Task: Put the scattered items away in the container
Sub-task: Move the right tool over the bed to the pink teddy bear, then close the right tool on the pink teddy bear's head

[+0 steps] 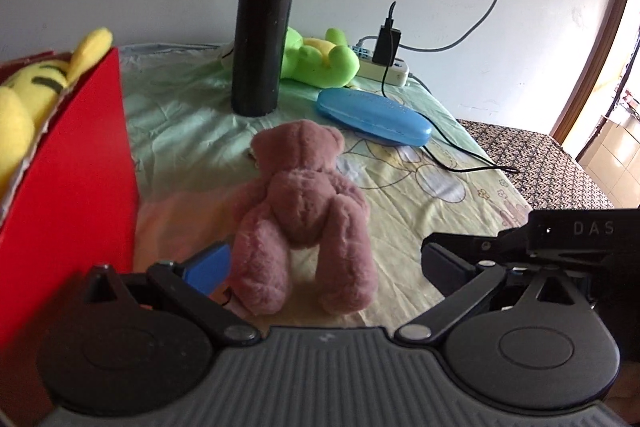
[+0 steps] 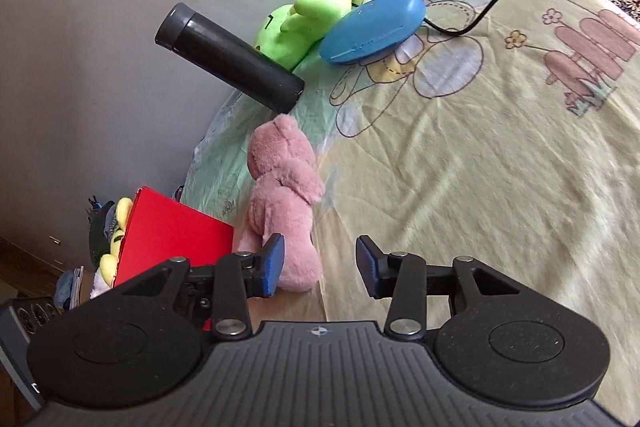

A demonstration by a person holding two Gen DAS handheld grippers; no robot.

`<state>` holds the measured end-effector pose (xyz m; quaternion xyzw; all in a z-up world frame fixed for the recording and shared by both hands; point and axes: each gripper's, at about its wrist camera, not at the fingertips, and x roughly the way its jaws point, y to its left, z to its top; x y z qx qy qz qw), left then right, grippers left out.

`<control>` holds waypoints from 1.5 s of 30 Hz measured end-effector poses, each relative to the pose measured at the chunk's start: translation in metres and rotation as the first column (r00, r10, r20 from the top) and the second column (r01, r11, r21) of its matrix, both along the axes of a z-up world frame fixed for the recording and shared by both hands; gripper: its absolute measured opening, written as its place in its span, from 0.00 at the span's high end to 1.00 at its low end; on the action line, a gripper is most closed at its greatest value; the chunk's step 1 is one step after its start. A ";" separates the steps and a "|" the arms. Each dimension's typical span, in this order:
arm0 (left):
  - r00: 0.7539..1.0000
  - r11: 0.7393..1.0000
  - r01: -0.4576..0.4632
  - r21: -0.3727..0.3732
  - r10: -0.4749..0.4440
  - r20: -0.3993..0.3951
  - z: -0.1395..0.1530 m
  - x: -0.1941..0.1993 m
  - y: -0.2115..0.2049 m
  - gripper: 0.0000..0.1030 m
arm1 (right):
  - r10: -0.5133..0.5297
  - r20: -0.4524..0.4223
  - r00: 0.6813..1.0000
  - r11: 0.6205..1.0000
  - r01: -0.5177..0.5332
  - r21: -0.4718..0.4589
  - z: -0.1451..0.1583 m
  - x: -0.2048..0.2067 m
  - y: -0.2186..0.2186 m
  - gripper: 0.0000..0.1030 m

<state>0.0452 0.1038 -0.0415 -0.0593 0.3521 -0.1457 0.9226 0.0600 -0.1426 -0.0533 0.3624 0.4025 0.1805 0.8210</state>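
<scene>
A pink teddy bear (image 1: 304, 211) lies face down on the yellow-green sheet beside the red box (image 1: 80, 167). My left gripper (image 1: 326, 265) is open, and the bear's legs lie between its wide-spread fingers without being pressed. In the right wrist view the bear (image 2: 284, 195) lies next to the red box (image 2: 172, 235). My right gripper (image 2: 320, 265) is open there. Its left blue pad (image 2: 272, 265) overlaps the bear's leg, and the right pad stands apart over bare sheet. A yellow plush (image 1: 24, 107) sits in the box.
Behind the bear a black flask (image 1: 264, 31) stands upright, with a green plush (image 1: 320, 63) and a blue case (image 1: 376, 117) beyond it. A power strip (image 1: 384, 67) and a black cable (image 1: 460, 151) lie at the back right. The other tool's black body (image 1: 580, 231) is close on the right.
</scene>
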 end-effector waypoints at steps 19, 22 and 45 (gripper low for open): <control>0.999 0.992 0.037 0.122 -0.038 0.006 -0.020 0.017 -0.015 0.06 | 0.219 -0.011 0.976 0.968 -0.216 0.131 -0.033 0.056 0.028 0.72; 0.998 0.994 0.063 0.090 -0.063 0.000 -0.016 0.015 -0.015 0.06 | 0.205 -0.018 0.979 0.970 -0.201 0.137 -0.031 0.053 0.021 0.74; 0.879 0.884 0.453 -0.111 -0.464 -0.112 -0.004 -0.072 -0.048 0.02 | 0.158 0.031 0.987 0.987 -0.156 -0.043 0.025 -0.062 -0.007 0.89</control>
